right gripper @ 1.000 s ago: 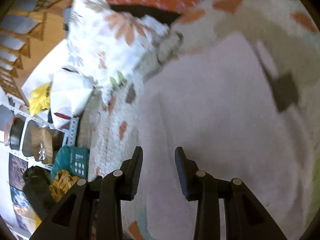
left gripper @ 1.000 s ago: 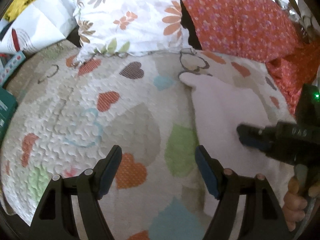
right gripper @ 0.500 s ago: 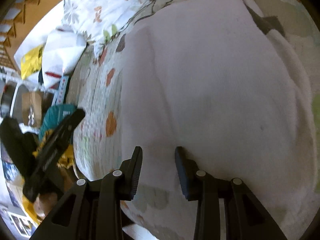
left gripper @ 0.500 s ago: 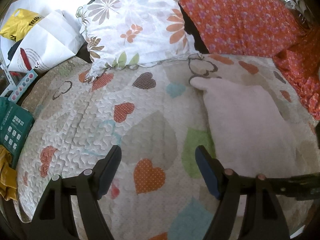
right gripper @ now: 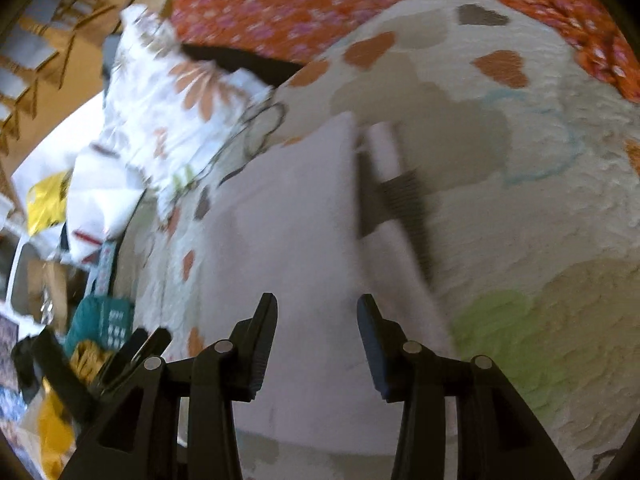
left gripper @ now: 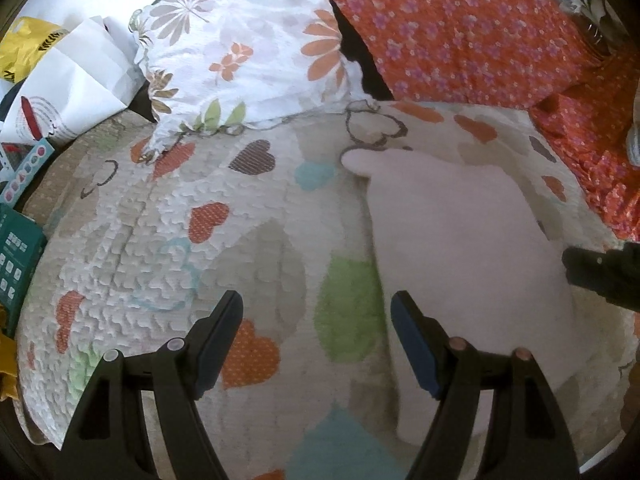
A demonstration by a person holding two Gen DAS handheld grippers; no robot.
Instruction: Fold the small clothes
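A pale pink garment (left gripper: 460,248) lies flat on the heart-print quilt (left gripper: 208,232), right of centre. The left gripper (left gripper: 316,332) hovers wide apart, empty. The right gripper (right gripper: 316,320), jaws just widening, grips nothing above the cloth.

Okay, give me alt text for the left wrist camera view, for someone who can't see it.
A pale pink garment lies flat on a quilt printed with hearts, to the right of the open, empty left tool. The tip of the right tool enters from the right edge, and a floral pillow and an orange floral pillow sit behind.
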